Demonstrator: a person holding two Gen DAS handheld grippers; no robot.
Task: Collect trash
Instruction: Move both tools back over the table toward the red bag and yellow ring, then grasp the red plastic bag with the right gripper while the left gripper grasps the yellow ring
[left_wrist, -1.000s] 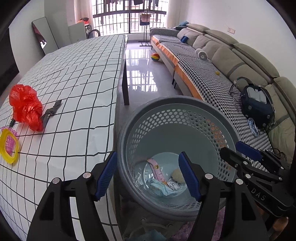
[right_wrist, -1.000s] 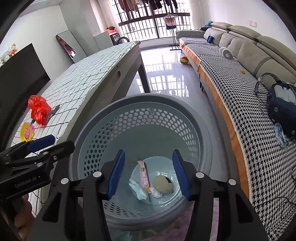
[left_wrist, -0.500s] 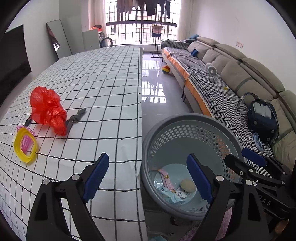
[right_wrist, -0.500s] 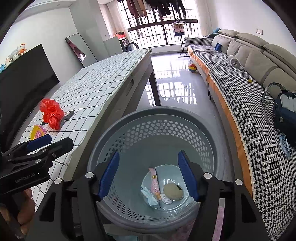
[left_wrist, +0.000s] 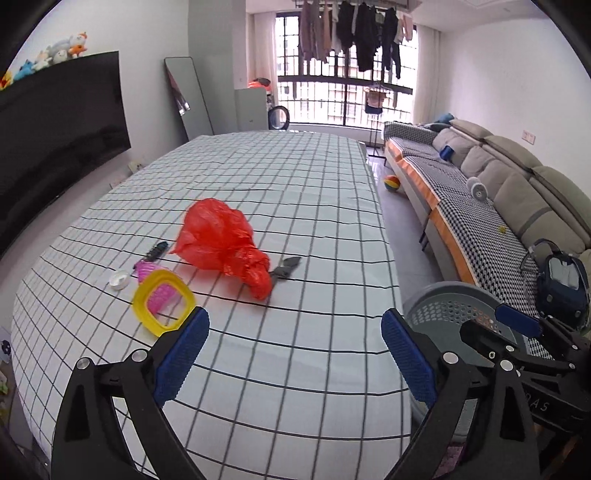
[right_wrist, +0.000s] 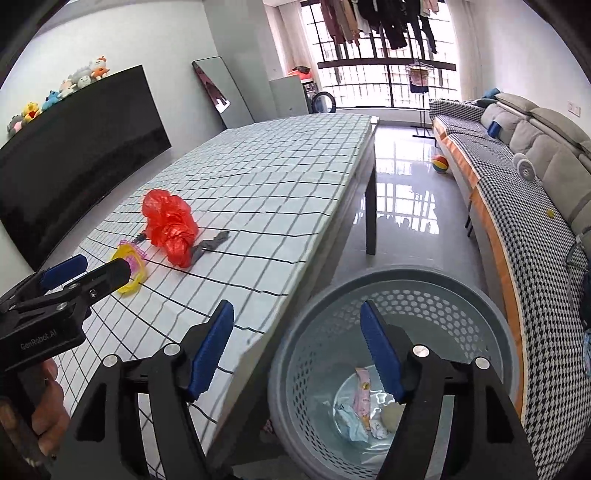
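Red bag (left_wrist: 225, 245) beyond gaping left claw (left_wrist: 293, 354)

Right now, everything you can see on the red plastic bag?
The red plastic bag is thin, glossy, crumpled film bunched into a lump with a narrower twisted end toward the near table edge. It lies on the checked tablecloth, untouched by either gripper. A dark grey scrap pokes out beside it; the yellow ring sits close, apart.

Read "GenRobot.AI" in pale letters on left gripper (right_wrist: 79, 275) body, left of right tongs. Made out only "DAS" on right gripper (left_wrist: 517, 325) body, right of left tongs.
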